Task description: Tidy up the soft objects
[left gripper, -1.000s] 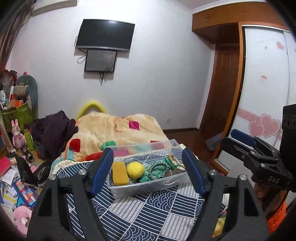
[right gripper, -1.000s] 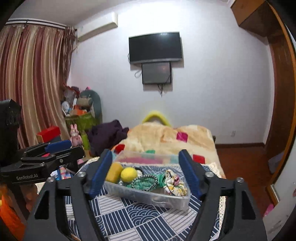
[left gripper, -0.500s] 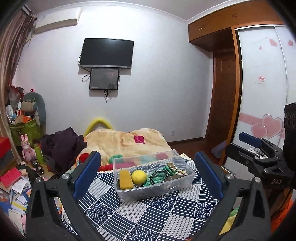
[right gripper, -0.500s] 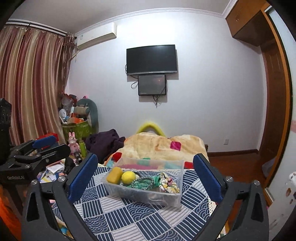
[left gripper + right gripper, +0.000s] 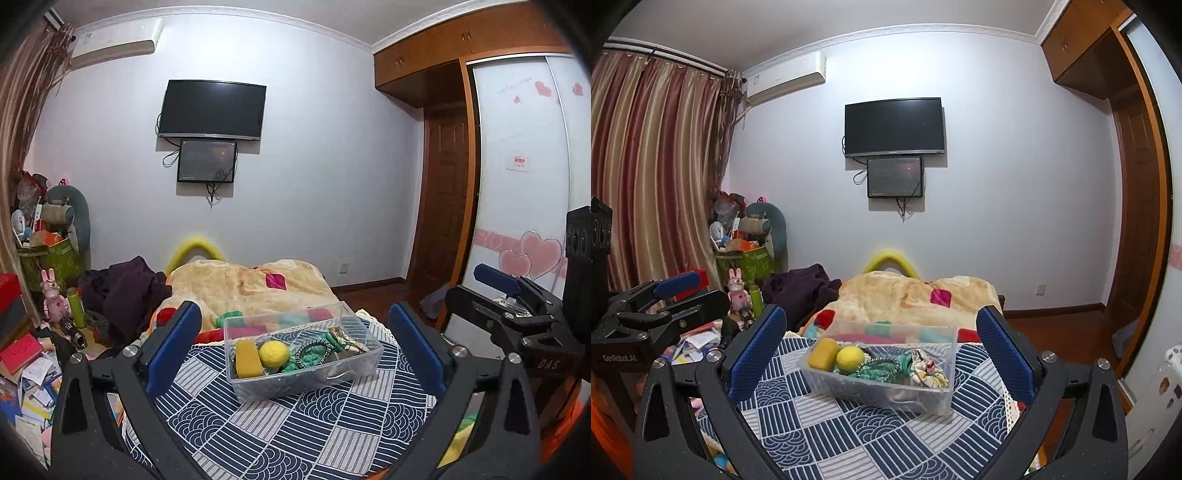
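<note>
While your left tongs and right tongs both gape wide and empty, the clear plastic bin holding yellow sponge, yellow ball and green hair ties sits on the blue patterned bedspread.

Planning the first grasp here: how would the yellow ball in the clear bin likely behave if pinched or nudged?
The yellow ball looks fuzzy and matte, so it is probably light, squashy and not slippery. Being round, it could roll if nudged, though the yellow sponge block and green hair ties beside it in the clear plastic bin would likely stop it.
</note>
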